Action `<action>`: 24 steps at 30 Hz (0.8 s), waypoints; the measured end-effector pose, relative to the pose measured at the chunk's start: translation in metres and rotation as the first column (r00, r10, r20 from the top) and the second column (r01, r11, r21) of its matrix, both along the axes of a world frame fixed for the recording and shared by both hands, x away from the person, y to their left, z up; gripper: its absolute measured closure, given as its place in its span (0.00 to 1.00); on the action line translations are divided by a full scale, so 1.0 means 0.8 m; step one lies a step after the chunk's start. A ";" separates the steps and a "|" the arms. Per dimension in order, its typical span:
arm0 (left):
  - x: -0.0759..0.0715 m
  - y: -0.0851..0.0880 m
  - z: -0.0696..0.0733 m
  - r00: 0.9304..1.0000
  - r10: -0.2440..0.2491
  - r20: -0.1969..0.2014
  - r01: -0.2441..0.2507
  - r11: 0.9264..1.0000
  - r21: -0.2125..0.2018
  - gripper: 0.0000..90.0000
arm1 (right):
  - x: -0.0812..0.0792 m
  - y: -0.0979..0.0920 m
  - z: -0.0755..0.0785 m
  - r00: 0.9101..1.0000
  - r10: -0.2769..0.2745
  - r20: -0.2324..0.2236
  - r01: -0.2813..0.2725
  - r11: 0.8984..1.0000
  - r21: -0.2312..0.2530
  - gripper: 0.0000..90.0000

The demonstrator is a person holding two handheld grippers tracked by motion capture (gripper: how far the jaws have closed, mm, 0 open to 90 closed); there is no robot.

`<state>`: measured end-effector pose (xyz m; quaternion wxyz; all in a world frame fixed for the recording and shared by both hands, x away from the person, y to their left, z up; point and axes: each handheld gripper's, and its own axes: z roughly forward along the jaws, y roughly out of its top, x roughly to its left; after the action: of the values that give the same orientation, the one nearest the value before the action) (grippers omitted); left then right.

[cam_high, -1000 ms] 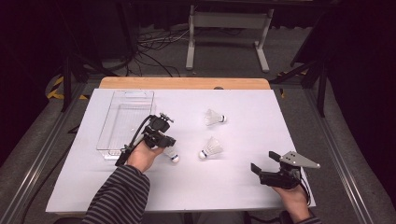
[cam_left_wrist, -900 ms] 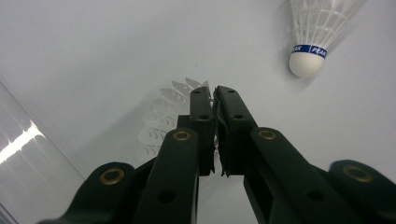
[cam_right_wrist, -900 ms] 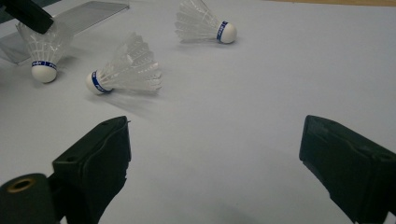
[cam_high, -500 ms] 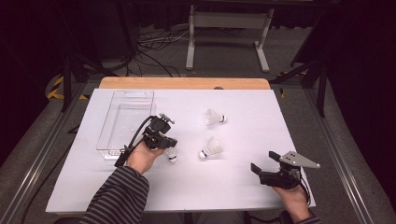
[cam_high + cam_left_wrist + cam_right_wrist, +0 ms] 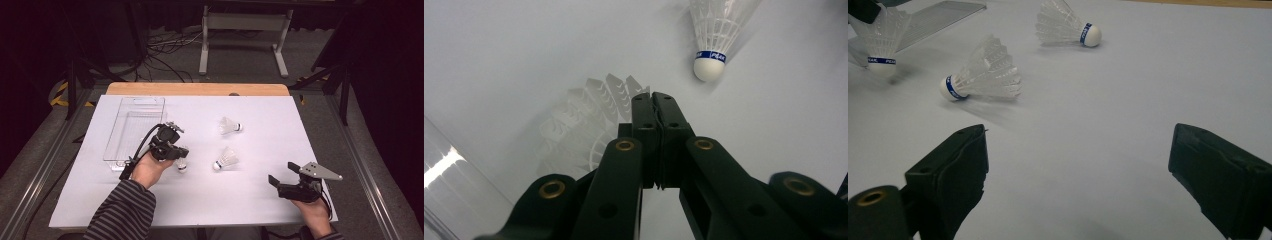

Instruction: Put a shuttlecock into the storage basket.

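1. A dark room with cables on the floor surrounds a table (image 5: 200, 200) covered in white sheet; a clear plastic tray (image 5: 134, 131) lies on it, just behind and to the left of the left gripper (image 5: 176, 156).
2. The left gripper's jaws are pressed together on the feather skirt of a shuttlecock (image 5: 579, 125); in the left gripper view the translucent vanes fan out just beside the closed tips, and in the right gripper view the cork hangs below, close above the sheet.
3. A second shuttlecock (image 5: 226, 159) lies on its side just to the right of that gripper, and a third shuttlecock (image 5: 230, 126) lies farther ahead and to the right, both apart from it.
4. The right gripper (image 5: 284, 175) rests near the table's front edge with jaws wide apart and nothing between them; the two loose shuttlecocks sit ahead and to its left.
5. A shuttlecock should handle as very light, with a thin skirt that flexes and could crush or slip under a hard pinch.
6. The firmer hold is probably the cork base or the banded neck just above it; a grip on the skirt's rim likely lets it swing.
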<state>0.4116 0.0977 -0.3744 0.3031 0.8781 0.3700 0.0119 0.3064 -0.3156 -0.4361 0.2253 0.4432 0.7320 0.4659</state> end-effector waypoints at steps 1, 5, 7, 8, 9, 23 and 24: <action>-0.001 0.001 0.001 1.000 -0.001 0.002 0.001 1.000 -0.002 0.99 | 0.000 0.000 0.000 1.000 0.000 0.000 0.000 1.000 0.000 0.11; -0.003 0.005 0.004 1.000 0.004 0.010 -0.004 1.000 -0.015 0.99 | 0.000 0.000 0.000 1.000 0.002 0.004 -0.002 1.000 -0.003 0.11; -0.003 0.007 0.006 1.000 0.007 0.012 -0.007 1.000 -0.024 0.99 | 0.000 0.000 0.000 1.000 0.003 0.003 -0.003 1.000 -0.002 0.11; -0.004 0.008 0.007 1.000 0.010 0.013 -0.009 1.000 -0.026 0.99 | 0.000 0.000 0.000 1.000 0.002 0.004 -0.002 1.000 -0.003 0.11; -0.004 0.010 0.008 1.000 0.011 0.014 -0.011 0.999 -0.033 0.99 | 0.000 0.000 0.000 1.000 0.002 0.003 -0.002 1.000 -0.002 0.11; -0.008 0.026 0.023 0.998 0.029 0.046 -0.026 0.997 -0.070 0.99 | 0.000 0.000 0.000 1.000 0.001 0.004 -0.001 1.000 -0.003 0.11; -0.008 0.027 0.025 0.998 0.028 0.048 -0.024 0.997 -0.069 0.99 | 0.000 0.000 0.000 1.000 0.001 0.005 -0.001 1.000 -0.003 0.11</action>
<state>0.4055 0.1195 -0.3548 0.3418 0.8618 0.3740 0.0249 0.3067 -0.3156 -0.4362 0.2273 0.4414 0.7323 0.4661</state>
